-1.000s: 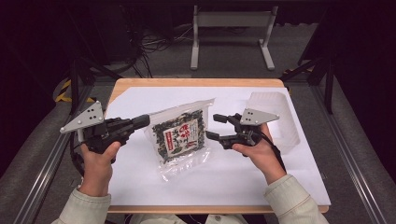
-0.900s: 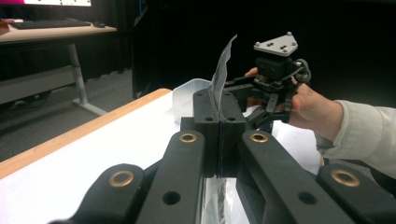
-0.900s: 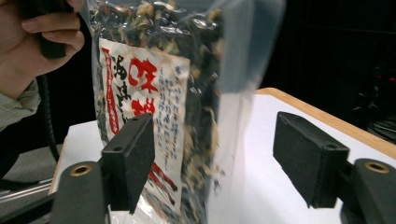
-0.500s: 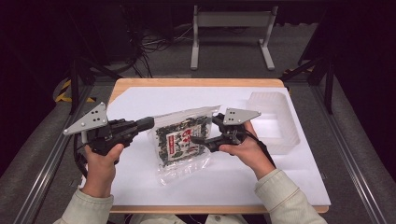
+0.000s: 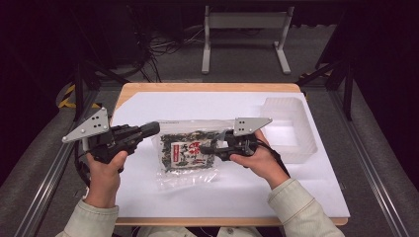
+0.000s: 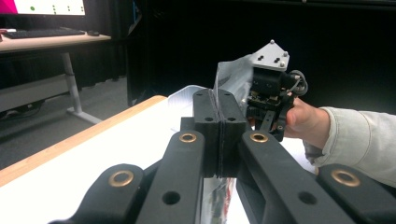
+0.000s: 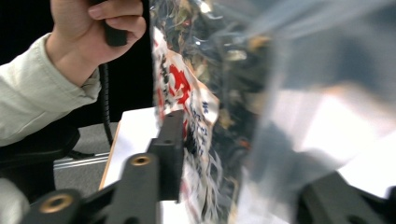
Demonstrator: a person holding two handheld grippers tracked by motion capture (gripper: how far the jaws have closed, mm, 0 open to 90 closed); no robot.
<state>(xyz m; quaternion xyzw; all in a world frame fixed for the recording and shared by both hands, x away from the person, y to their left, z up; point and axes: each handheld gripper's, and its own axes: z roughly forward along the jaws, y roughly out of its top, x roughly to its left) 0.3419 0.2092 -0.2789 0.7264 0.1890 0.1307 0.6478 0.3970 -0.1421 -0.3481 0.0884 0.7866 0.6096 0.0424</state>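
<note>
A clear plastic bag of dark dried seaweed (image 5: 185,153) with a red and white label is held over the white sheet between both grippers. My left gripper (image 5: 155,129) is shut on the bag's upper left edge; in the left gripper view its jaws (image 6: 218,135) pinch the thin plastic, and the bag (image 6: 233,79) stands up beyond them. My right gripper (image 5: 206,148) reaches in from the right, and its jaws have just been closing. In the right gripper view the bag (image 7: 187,93) lies between the jaws (image 7: 224,140), which press on its sides.
A translucent plastic tray (image 5: 291,128) sits at the back right of the white sheet (image 5: 237,192), which covers a wooden table (image 5: 207,87). Metal frame rails run along both sides. A desk with a monitor (image 6: 42,37) stands far off.
My right gripper moved left from beside the bag onto its right side and its jaws closed around it. The bag shifted slightly and its left edge stayed in the left gripper.
</note>
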